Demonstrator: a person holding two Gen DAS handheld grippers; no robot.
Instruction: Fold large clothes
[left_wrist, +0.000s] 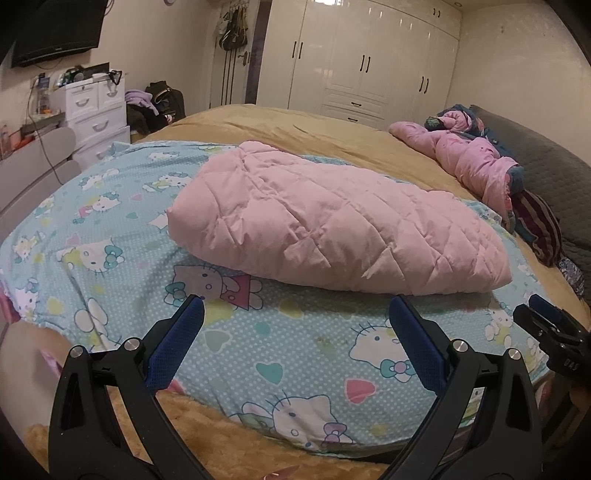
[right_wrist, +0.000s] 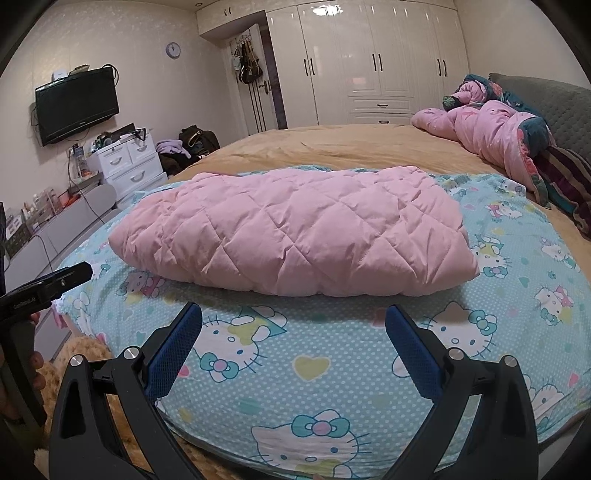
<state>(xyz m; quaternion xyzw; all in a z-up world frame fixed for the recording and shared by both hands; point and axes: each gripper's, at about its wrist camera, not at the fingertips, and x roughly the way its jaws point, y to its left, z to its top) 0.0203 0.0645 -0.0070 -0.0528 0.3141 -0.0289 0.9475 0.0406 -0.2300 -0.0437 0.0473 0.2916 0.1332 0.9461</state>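
A pink quilted garment (left_wrist: 332, 221) (right_wrist: 295, 232) lies folded into a thick long bundle on a blue cartoon-cat sheet (left_wrist: 295, 339) (right_wrist: 314, 369) spread over the bed. My left gripper (left_wrist: 295, 306) stands open just in front of the bundle's near edge, with nothing between its blue-padded fingers. My right gripper (right_wrist: 293, 314) is open too, a little short of the same edge and holding nothing. The left wrist view shows the right gripper (left_wrist: 546, 325) at its right border. In the right wrist view the left gripper's body (right_wrist: 48, 284) enters from the left, held by a hand (right_wrist: 35, 369).
A tan blanket (left_wrist: 295, 125) covers the bed. A crumpled pink floral quilt (left_wrist: 476, 155) (right_wrist: 487, 133) and a grey headboard (right_wrist: 554, 99) lie at the far right. White drawers (left_wrist: 96, 110), a wall TV (right_wrist: 74, 103) and white wardrobes (right_wrist: 369, 62) line the room.
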